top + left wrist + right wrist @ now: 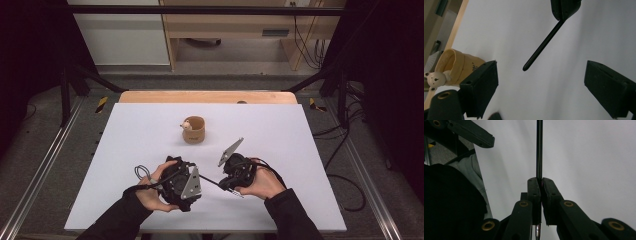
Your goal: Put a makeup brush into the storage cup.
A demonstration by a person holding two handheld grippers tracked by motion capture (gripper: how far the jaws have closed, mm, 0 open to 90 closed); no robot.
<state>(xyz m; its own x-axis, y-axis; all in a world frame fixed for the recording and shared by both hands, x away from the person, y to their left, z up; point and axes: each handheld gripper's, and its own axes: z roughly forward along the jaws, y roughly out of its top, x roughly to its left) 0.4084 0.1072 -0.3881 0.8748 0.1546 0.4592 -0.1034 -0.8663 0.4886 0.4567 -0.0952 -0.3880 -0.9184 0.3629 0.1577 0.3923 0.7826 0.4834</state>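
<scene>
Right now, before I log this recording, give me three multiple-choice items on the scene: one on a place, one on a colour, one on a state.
1. Where does the cup stand?
A. on the white table top, beyond both grippers
B. between the left gripper's jaws
C. on the floor

2. What colour is the thin rod?
A. red
B. black
C. yellow

3. How do the right gripper's jaws stand?
A. wide apart with nothing between them
B. shut on the cup
C. shut on the thin rod

Answers: 1 A, the high view shows the tan cup, with a small pale figure at its rim, on the white table top past the hands. 2 B, the rod reads black in both gripper views. 3 C, the right gripper view shows the pads pressed on the rod, while the left gripper stands open.
</scene>
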